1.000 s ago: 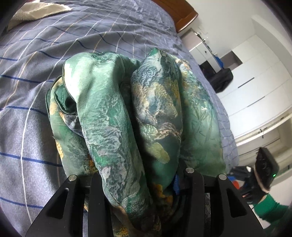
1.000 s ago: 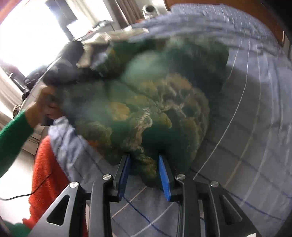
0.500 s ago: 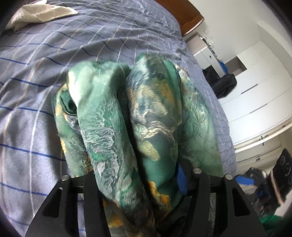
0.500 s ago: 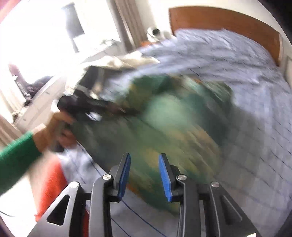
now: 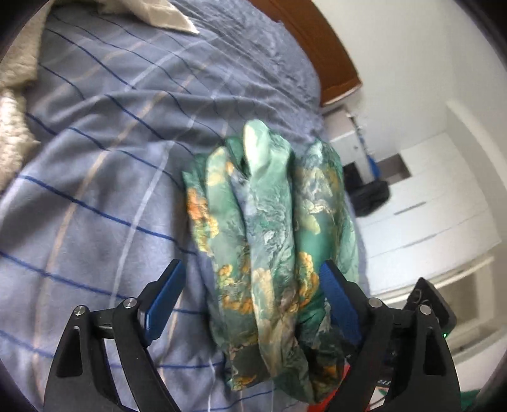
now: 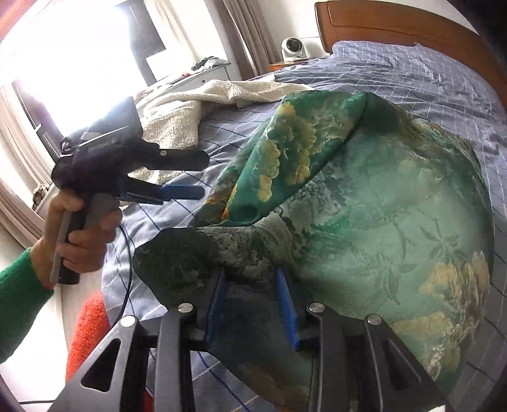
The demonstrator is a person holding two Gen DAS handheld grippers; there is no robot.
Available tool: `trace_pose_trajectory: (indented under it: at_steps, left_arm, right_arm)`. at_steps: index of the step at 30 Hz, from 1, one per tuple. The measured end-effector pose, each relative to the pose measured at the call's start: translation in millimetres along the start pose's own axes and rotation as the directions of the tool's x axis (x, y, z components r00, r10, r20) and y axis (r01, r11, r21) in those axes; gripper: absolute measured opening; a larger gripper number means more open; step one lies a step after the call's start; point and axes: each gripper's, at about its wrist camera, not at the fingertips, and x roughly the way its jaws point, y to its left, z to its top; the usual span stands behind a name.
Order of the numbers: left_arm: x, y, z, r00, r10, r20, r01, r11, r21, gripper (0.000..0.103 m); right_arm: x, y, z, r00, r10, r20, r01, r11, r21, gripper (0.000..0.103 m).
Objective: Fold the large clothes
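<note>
Pinching a dark gathered edge of the green floral garment (image 6: 380, 222) between its blue pads, the right gripper (image 6: 252, 304) sits lowest in the right wrist view, its jaws close together with cloth filling the gap between them. From that pinch the fabric billows up and away as one broad rounded heap over the bed (image 6: 443, 79), with a folded flap of brighter green and yellow flowers lying on top toward the left.

Left of the heap, a hand (image 6: 76, 241) in a green sleeve (image 6: 19, 285) grips the handle of the left gripper (image 6: 190, 177), whose black fingers reach toward the flap's edge but stop just short of the cloth in this view.

Seen from the left wrist, the left gripper (image 5: 250, 291) has its jaws spread wide, having just been opening. The garment (image 5: 269, 228) hangs between them in long bunched folds: the left pad stands clear of the cloth, while the right pad lies against it or just beside it, which one I cannot tell.

Under everything lies the blue-grey checked bedspread (image 5: 95, 158). Farther off, a cream towel (image 6: 177, 111) is crumpled near the bed's far left side, and a wooden headboard (image 6: 396, 28) closes the far end. White drawers (image 5: 437, 202) stand beyond the bed's right edge.
</note>
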Motion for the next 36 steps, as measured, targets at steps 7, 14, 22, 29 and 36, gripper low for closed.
trace_pose_trajectory:
  at_steps: [7, 14, 22, 29, 36]
  left_arm:
    - [39, 7, 20, 0.986, -0.152, -0.071, 0.153, 0.988, 0.014, 0.094]
    - [62, -13, 33, 0.981, -0.159, -0.116, 0.167, 0.984, 0.064, 0.101]
    - [120, -35, 61, 0.976, -0.017, -0.217, 0.029, 0.998, 0.053, 0.101]
    - [110, -42, 55, 0.975, 0.034, -0.220, -0.013, 0.995, 0.099, 0.085]
    - [113, -38, 49, 0.977, 0.038, -0.211, -0.016, 0.995, 0.103, 0.085]
  right_arm:
    - [2, 4, 0, 1.000, -0.026, -0.004, 0.026, 1.000, -0.015, 0.033]
    - [3, 9, -5, 0.999, -0.040, 0.005, 0.040, 0.999, -0.022, 0.033]
    - [-12, 13, -8, 0.998, -0.062, 0.027, 0.062, 0.998, -0.013, 0.033]
    - [-96, -57, -27, 0.981, -0.054, 0.185, 0.011, 0.974, 0.225, 0.077]
    - [-81, -195, -88, 0.993, 0.039, 0.112, -0.100, 0.783, 0.614, 0.078]
